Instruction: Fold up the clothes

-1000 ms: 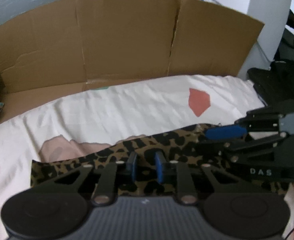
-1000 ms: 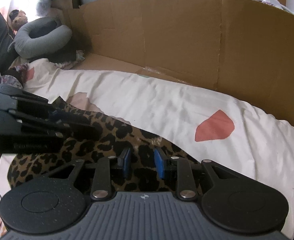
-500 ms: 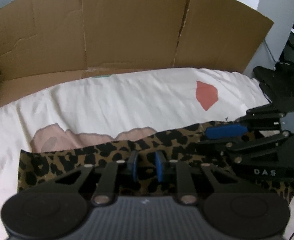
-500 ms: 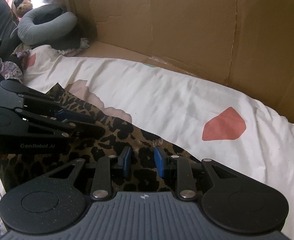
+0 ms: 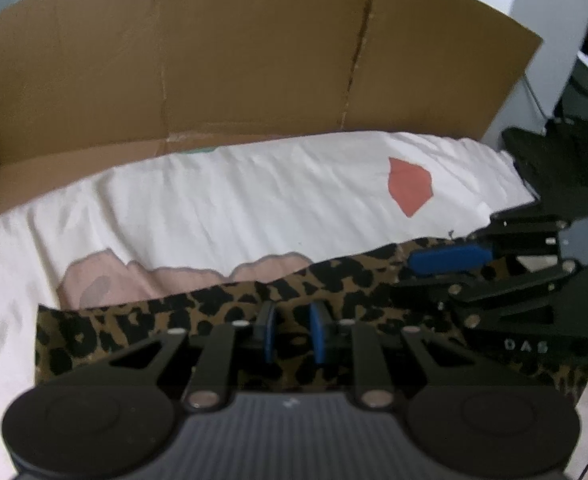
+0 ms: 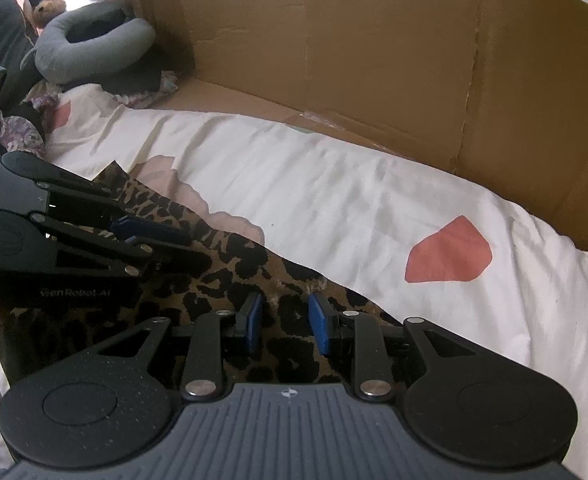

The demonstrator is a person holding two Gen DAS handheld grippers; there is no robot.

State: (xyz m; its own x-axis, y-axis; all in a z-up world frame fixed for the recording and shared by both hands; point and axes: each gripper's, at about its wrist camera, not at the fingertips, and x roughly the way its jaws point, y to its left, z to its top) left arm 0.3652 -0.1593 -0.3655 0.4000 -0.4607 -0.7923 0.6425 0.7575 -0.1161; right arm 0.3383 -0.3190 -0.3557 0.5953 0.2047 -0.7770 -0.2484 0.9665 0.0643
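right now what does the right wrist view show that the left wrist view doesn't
Only the right wrist view: a grey ring-shaped neck pillow and a small plush toy at the far left.

Only the left wrist view: a black item beyond the sheet's right end.

Both: the leopard-print garment under both claws, the white bedsheet with its coral patch, the brown cardboard panel, and the other claw entering from the side.

left wrist: close, angled down | right wrist: same | shared: leopard cloth (image 5: 222, 312)
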